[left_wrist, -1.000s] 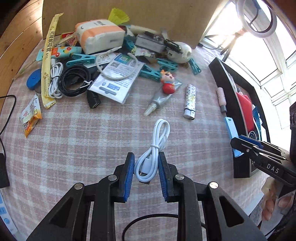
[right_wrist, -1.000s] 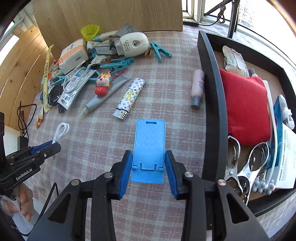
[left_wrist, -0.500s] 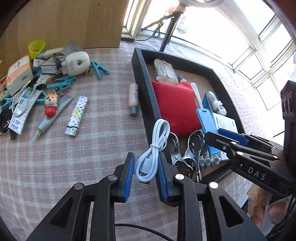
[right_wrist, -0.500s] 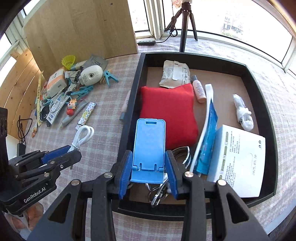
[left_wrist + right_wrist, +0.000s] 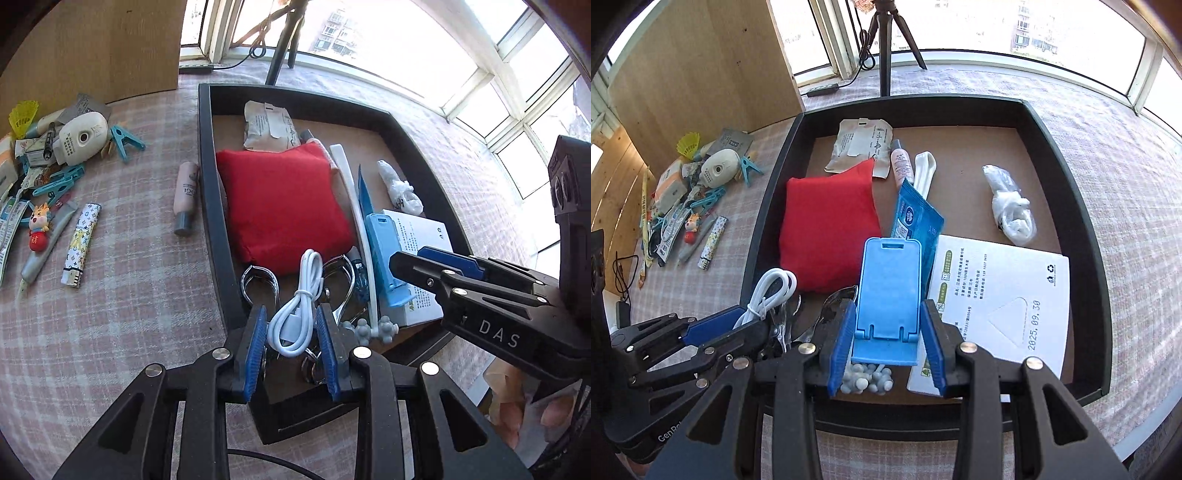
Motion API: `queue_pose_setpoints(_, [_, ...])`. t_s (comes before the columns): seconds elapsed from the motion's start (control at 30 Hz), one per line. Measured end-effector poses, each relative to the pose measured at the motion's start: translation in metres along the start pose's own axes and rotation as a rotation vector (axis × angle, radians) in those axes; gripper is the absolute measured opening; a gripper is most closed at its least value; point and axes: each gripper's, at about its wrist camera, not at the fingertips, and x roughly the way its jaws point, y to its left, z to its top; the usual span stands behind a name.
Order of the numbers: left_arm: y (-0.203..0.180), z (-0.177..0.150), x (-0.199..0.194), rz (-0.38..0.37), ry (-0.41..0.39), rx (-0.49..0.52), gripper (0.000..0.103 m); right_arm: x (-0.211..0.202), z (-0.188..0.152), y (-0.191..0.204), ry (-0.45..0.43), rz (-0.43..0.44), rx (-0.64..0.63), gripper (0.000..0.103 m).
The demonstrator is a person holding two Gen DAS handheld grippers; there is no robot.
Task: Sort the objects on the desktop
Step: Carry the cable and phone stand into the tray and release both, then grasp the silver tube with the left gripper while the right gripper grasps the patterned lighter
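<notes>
- Left wrist view: the left gripper is clamped on a coiled white USB cable, one blue pad on each side of the coil.
- The cable sits at 6 o'clock in this view, above the near corner of the black tray; its loop points toward 12 o'clock, over the metal clips.
- Inside the tray, a red cushion fills the centre; a paper packet lies at 12 o'clock of it.
- The right gripper enters from 3 o'clock, holding a blue phone stand over a white booklet.
- Outside the tray, at 9 o'clock, a pink bottle lies just beside the tray wall; a patterned lighter and a teal clothes peg lie farther out on the checked tablecloth.
- Right wrist view: the right gripper is closed on the blue phone stand, its pads pressing both side edges. The stand is at 6 o'clock, upright, above the tray floor.
- White booklet lies at 4 o'clock of the stand; a blue sachet leans at 12 o'clock; the red cushion lies at 10 o'clock.
- The left gripper shows at 8 o'clock with the white USB cable in its grip, over the tray's near left corner.
- A white wrapped bundle lies at 2 o'clock, well apart from the stand.
</notes>
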Motion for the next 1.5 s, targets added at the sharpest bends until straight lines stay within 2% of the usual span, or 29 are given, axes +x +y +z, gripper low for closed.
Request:
queue_pose_setpoints(0.03, [0.001,0.000,-0.002,0.002,-0.005,0.001,0.035,0.000,0.000,0.000,-0.002,-0.007,0.004,0.036])
queue_pose_setpoints(0.07, [0.001,0.000,-0.003,0.010,-0.012,0.003,0.036,-0.001,0.001,0.002,-0.004,-0.008,0.006,0.036])
queue_pose_setpoints(0.23, [0.013,-0.001,-0.013,0.046,-0.036,0.002,0.036,-0.006,0.004,0.011,-0.020,-0.004,0.006,0.036])
queue_pose_setpoints(0.4, [0.044,-0.003,-0.022,0.089,-0.042,-0.024,0.036,-0.007,0.008,0.031,-0.020,0.018,-0.008,0.036])
queue_pose_setpoints(0.77, [0.136,-0.007,-0.059,0.235,-0.063,-0.049,0.036,0.002,0.024,0.116,-0.009,0.073,-0.094,0.036])
queue_pose_setpoints(0.87, [0.160,-0.005,-0.063,0.257,-0.051,-0.033,0.042,0.013,0.032,0.146,0.011,0.093,-0.126,0.036])
queue_pose_setpoints(0.93, [0.175,-0.003,-0.062,0.266,-0.040,-0.028,0.047,0.025,0.038,0.165,0.044,0.126,-0.137,0.036])
queue_pose_setpoints(1.07, [0.198,0.001,-0.053,0.270,-0.020,-0.030,0.047,0.053,0.052,0.198,0.113,0.163,-0.133,0.036])
queue_pose_setpoints(1.27, [0.207,0.008,-0.029,0.280,0.021,0.010,0.047,0.091,0.069,0.229,0.184,0.141,-0.129,0.036])
queue_pose_setpoints(1.5, [0.209,0.018,-0.010,0.275,0.038,0.016,0.046,0.117,0.078,0.238,0.223,0.108,-0.116,0.036])
